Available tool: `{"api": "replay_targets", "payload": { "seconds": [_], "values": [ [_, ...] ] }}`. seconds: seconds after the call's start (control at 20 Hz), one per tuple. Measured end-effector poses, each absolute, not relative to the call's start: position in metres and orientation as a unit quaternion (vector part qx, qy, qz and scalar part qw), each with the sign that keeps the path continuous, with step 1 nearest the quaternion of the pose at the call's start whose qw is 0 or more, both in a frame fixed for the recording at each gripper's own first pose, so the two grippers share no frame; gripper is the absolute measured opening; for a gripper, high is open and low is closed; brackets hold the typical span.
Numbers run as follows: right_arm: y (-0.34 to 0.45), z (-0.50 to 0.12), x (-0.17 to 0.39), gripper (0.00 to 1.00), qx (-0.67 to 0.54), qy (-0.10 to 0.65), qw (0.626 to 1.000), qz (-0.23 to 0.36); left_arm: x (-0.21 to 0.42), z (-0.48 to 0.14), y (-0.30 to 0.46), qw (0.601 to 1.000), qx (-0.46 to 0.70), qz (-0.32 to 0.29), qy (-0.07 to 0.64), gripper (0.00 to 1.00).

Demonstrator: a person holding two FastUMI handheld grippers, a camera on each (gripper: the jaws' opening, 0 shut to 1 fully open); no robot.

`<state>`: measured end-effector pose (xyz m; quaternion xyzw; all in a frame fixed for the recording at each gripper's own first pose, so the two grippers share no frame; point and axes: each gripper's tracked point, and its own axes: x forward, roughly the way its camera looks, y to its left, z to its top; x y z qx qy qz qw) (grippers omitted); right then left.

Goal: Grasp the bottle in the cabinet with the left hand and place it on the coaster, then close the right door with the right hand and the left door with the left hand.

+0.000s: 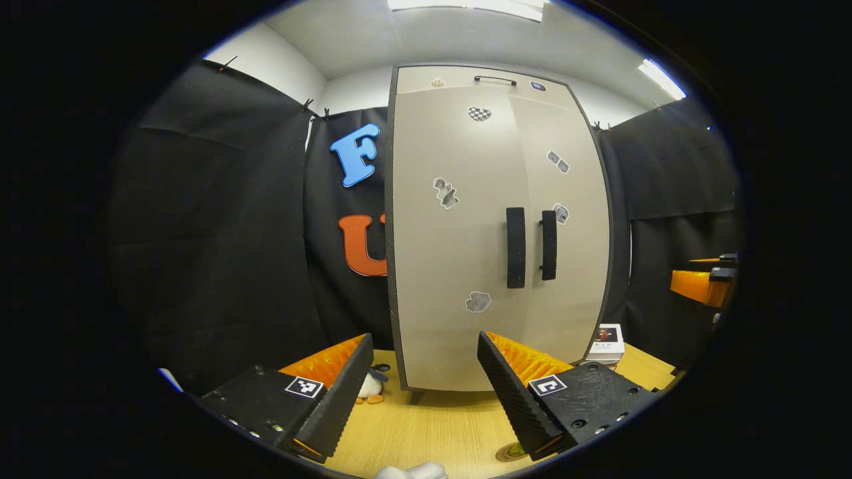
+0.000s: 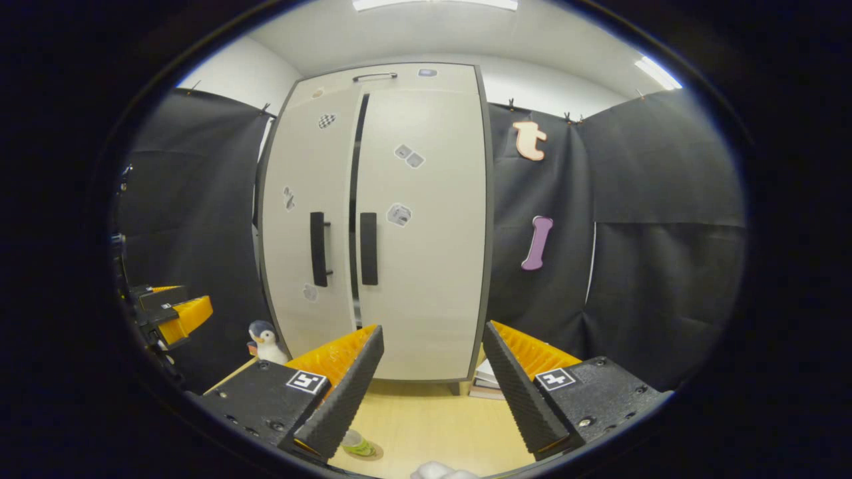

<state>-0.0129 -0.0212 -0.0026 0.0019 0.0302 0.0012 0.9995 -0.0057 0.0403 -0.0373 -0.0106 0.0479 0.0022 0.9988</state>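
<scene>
A tall pale cabinet (image 1: pixel 496 226) is standing on the light wooden surface (image 1: pixel 432 426), its two doors carrying small stickers and a pair of dark vertical handles (image 1: pixel 516 247) side by side. In the left gripper view both doors are looking closed; in the right gripper view a thin dark gap is showing between the left door (image 2: pixel 309 219) and the right door (image 2: pixel 426 226). The left gripper (image 1: pixel 423 386) is hovering in front of the cabinet, its fingers spread wide and holding nothing. The right gripper (image 2: pixel 432 382) is likewise gaping wide and empty. On the surface near it a bottle (image 2: pixel 356 444) is sitting, pale with a greenish base. In the left gripper view a round coaster (image 1: pixel 511 452) is peeking out beside the gripper. A toy penguin (image 2: pixel 266 340) is standing left of the cabinet, and books (image 1: pixel 607 342) are lying to its right.
</scene>
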Motion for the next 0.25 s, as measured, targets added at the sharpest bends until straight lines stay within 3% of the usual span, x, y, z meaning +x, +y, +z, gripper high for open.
{"api": "replay_targets", "payload": {
  "seconds": [0.25],
  "values": [
    [-0.0228,-0.0003,-0.0139,0.95,0.002,0.028,1.0,0.0,-0.0056,-0.0352,0.0411,0.999,-0.01,0.002,0.045,0.96]
  ]
}}
